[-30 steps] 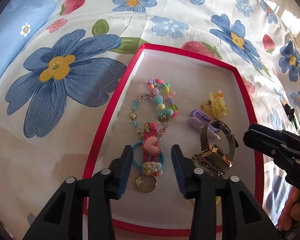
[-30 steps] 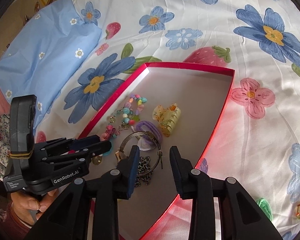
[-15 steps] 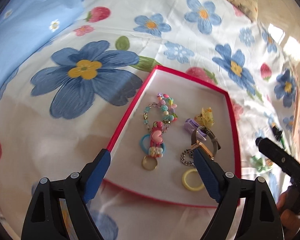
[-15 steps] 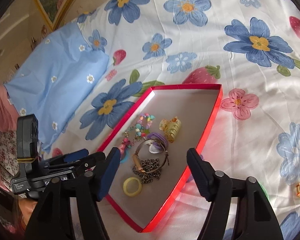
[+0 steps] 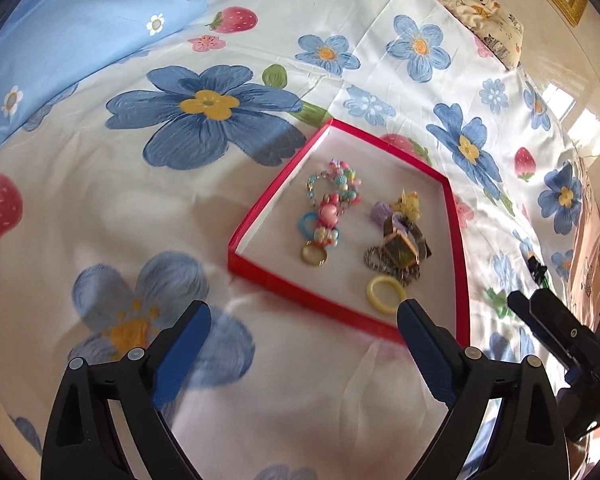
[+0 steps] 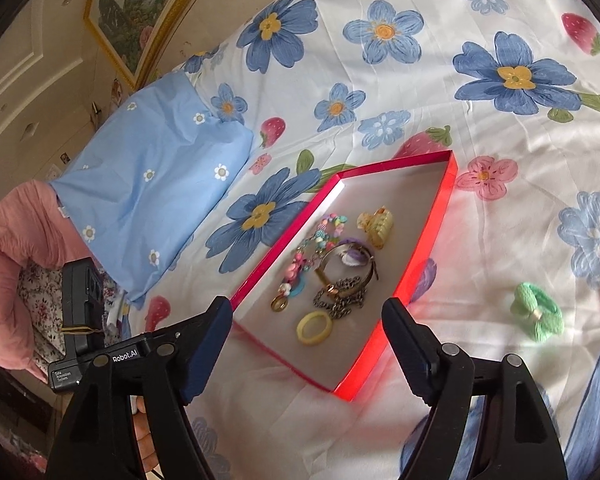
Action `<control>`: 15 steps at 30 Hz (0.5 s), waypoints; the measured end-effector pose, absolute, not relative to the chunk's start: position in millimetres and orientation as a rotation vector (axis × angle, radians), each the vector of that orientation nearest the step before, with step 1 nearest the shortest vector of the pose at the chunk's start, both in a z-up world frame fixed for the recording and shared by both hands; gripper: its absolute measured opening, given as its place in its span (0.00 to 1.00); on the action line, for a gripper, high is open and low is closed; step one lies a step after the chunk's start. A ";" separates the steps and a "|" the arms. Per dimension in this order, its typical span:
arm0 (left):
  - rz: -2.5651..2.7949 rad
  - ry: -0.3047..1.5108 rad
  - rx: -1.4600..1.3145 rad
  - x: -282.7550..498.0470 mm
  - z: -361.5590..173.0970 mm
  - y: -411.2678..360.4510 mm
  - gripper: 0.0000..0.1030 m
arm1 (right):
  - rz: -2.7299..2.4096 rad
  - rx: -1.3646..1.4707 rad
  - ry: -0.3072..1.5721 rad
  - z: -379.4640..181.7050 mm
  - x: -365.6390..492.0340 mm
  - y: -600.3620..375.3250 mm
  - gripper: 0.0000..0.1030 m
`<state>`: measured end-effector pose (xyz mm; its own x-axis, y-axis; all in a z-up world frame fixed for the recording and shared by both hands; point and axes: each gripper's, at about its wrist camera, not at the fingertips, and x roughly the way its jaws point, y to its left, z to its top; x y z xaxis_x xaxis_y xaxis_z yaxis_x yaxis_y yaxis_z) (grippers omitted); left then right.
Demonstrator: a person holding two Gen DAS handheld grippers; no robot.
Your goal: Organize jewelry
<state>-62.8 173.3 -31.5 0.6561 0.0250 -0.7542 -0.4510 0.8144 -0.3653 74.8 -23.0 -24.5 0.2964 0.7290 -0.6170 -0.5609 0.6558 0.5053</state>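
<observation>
On the bed (image 5: 80,240), the left tool (image 5: 300,344) is above the flowered sheet just before the red tray (image 5: 300,290), its jaws opening with nothing between them. Inside the tray lie a bead bracelet (image 6: 327,228), a blue ring with pink charm (image 5: 319,224), a watch (image 5: 399,250), a yellow ring (image 6: 313,328) and a yellow hair clip (image 6: 375,224). The right tool (image 6: 307,344) is opening too and empty, and a green hair tie (image 6: 537,314) lies on the sheet to the right, apart from the tray.
</observation>
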 end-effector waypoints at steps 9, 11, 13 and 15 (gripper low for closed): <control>0.286 0.763 -0.436 -94.0 13.1 157.6 0.93 | 0.887 0.010 0.840 17.2 46.6 -19.4 0.86; 0.281 0.731 -0.378 -97.8 34.3 151.6 0.99 | 0.865 -0.073 0.789 42.4 43.0 -16.2 0.95; 0.287 0.692 -0.310 -101.8 53.6 143.8 0.99 | 0.851 -0.133 0.729 64.6 38.2 -14.4 1.00; 0.324 0.662 -0.248 -105.2 62.6 135.7 0.99 | 0.854 -0.159 0.690 80.6 35.1 -13.7 1.00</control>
<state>-105.2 135.7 62.6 0.7420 0.2145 -0.6352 -0.3706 0.9208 -0.1219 35.1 -13.7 80.6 0.4566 0.6394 -0.6186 -0.7386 0.6601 0.1371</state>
